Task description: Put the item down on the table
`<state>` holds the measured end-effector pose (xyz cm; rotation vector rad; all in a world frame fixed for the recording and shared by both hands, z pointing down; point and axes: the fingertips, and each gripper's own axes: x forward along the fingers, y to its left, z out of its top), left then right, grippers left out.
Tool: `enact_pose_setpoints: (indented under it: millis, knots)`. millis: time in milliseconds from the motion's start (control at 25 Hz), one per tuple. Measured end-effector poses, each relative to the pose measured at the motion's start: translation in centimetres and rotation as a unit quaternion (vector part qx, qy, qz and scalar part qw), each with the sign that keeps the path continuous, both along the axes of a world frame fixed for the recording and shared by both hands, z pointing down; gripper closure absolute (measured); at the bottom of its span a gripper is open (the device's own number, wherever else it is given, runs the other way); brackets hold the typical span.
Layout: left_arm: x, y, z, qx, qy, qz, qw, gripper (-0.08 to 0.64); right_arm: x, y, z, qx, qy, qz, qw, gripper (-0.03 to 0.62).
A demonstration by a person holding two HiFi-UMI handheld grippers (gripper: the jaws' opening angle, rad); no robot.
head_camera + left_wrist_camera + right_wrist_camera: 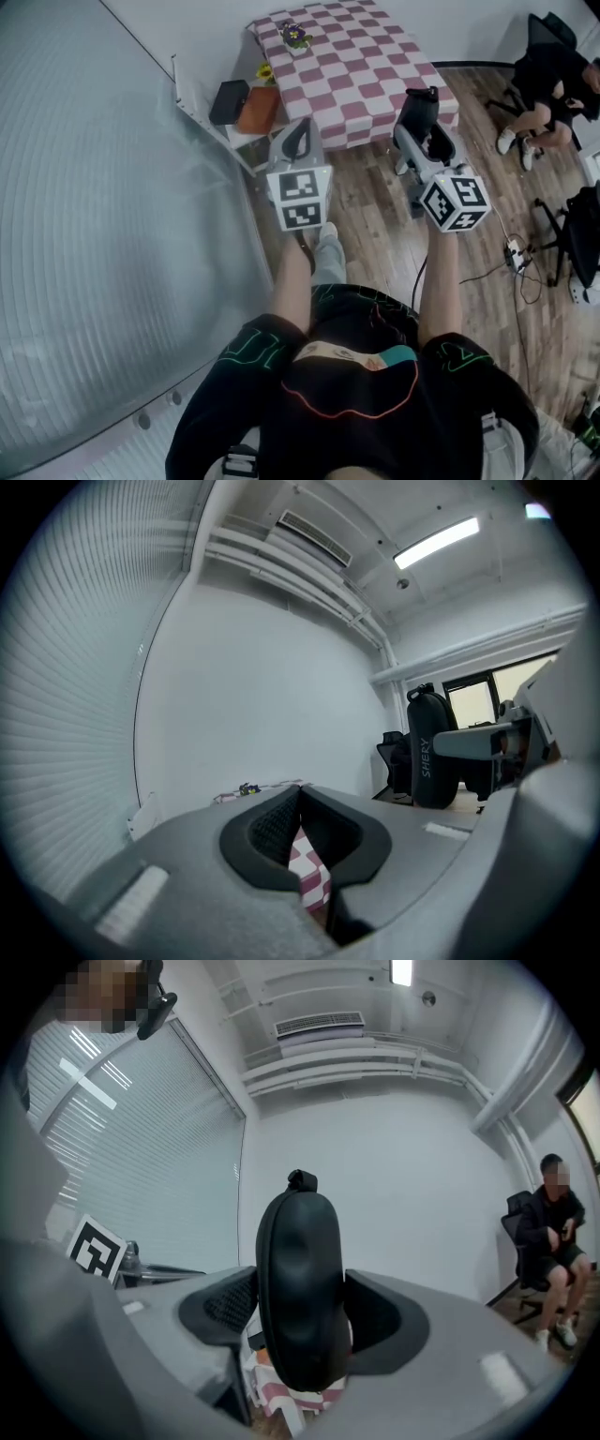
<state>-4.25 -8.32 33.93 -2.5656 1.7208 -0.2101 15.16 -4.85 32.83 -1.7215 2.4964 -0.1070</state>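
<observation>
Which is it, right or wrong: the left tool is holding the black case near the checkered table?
Wrong on the side. The right tool is holding the black case near the checkered table; the right gripper view shows the case clamped between its jaws. The left tool is shut on nothing.

The small items at the surface's 12 o'clock end were too small to identify. The black case hid its 4 o'clock corner. The frame's edge cut off the seated person at 2 o'clock.
</observation>
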Motion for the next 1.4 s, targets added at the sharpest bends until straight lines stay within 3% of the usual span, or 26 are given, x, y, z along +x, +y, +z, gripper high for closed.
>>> enact_pose_setpoints:
  millis: [200, 440, 680, 840, 1080, 1280, 1400]
  knots:
    - [0.4, -6.8, 3.7, -0.047, 0.020, 0.012, 0.9986, 0.551, 0.1, -6.0, 3.3, -0.039, -0.001, 0.009, 0.999, 0.301]
    - [-1.0, -14.6, 6.6, -0.071, 0.041, -0.003, 0.9966, 0.551, 0.5, -13.4, 5.8, -0.077, -0.004, 0.030, 0.997, 0.301]
    - [0.7, -20.6, 7.4, -0.090, 0.048, 0.027, 0.9944, 0.551, 0.8, -18.6, 6.4, -0.094, 0.024, 0.049, 0.994, 0.301]
    - [2.1, -23.3, 7.7, -0.091, 0.049, 0.050, 0.9933, 0.551, 1.7, -20.6, 6.1, -0.089, 0.024, 0.066, 0.994, 0.301]
    - [2.4, -25.6, 9.1, -0.116, 0.055, 0.061, 0.9898, 0.551, 4.2, -21.5, 7.8, -0.118, 0.023, 0.097, 0.988, 0.301]
    - [3.4, -26.4, 10.2, -0.130, 0.051, 0.076, 0.9873, 0.551, 3.8, -23.9, 8.3, -0.126, 0.026, 0.084, 0.988, 0.301]
    - [2.5, -27.6, 10.7, -0.140, 0.055, 0.062, 0.9867, 0.551, 3.0, -25.3, 8.7, -0.133, 0.032, 0.067, 0.988, 0.301]
